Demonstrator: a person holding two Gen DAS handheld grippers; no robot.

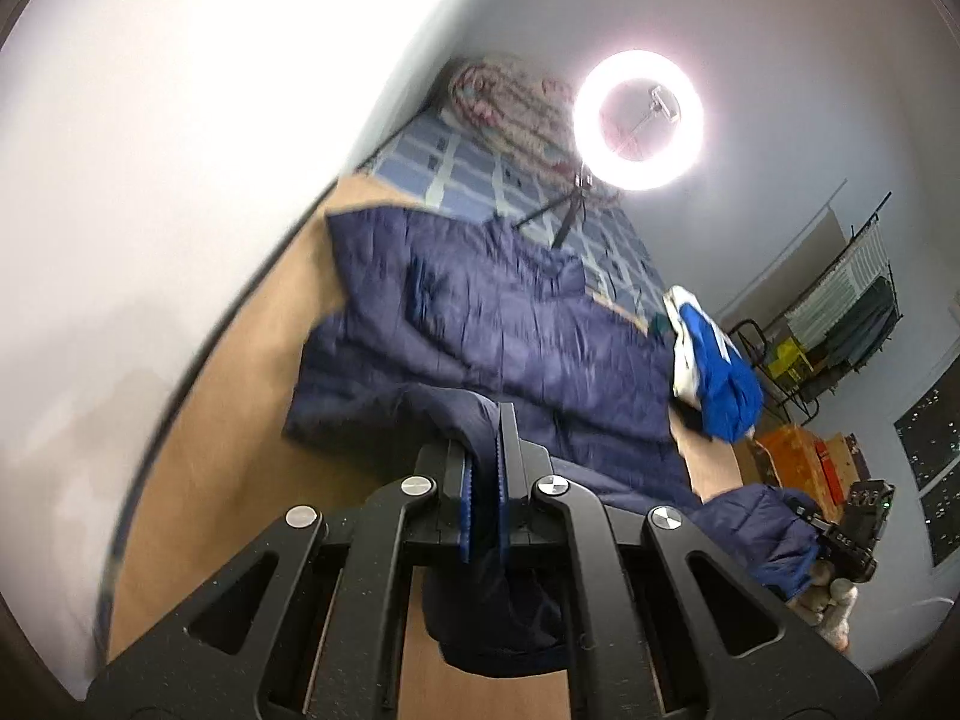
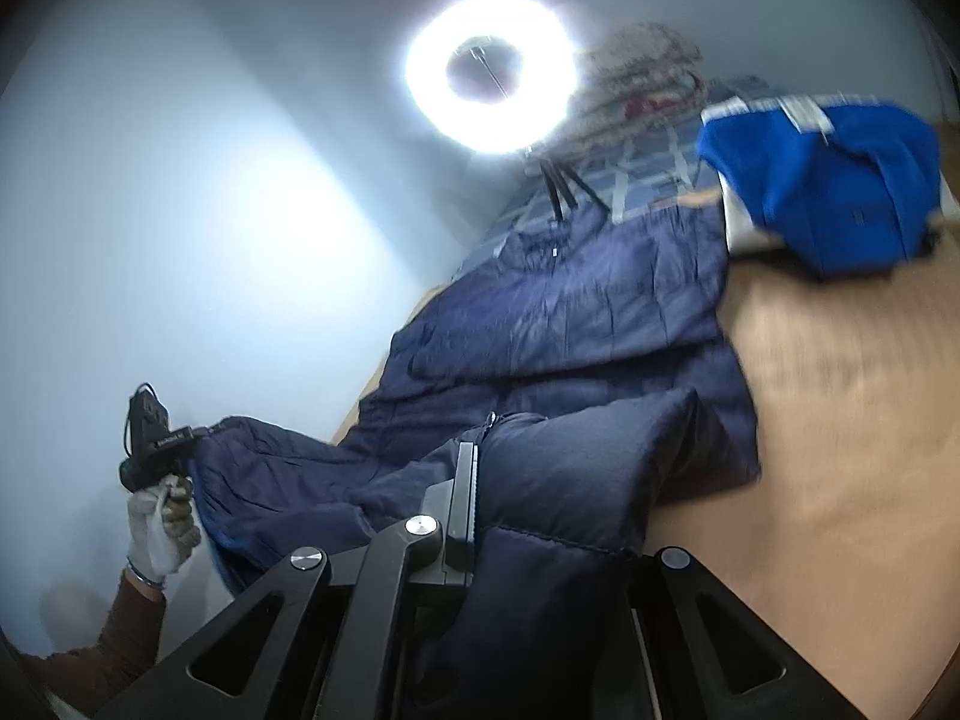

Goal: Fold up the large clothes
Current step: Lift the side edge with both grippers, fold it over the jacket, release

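Both grippers, left [image 1: 483, 468] & right [image 2: 480, 480], pinch the navy puffer jacket [image 1: 510, 336] hem. Only the left view shows a clothes rack [image 1: 852, 300] far right. Bare wooden surface [image 2: 840, 390] lies right of the jacket.

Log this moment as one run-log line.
left gripper: shut on navy puffer jacket | right gripper: shut on jacket | hem lifted

Two grippers show: the left gripper [image 1: 483, 480] and the right gripper [image 2: 474, 504], each with one fold of the one navy quilted jacket [image 1: 480, 324] pinched between its closed jaws. One bright blue and white garment [image 1: 714, 366] lies at the jacket's right on the one tan surface [image 1: 240, 420]. Far behind stand one lit ring light [image 1: 639, 120] and one bundled pink patterned blanket [image 1: 510, 96]; one white-gloved hand [image 2: 159, 531] is at the near left.
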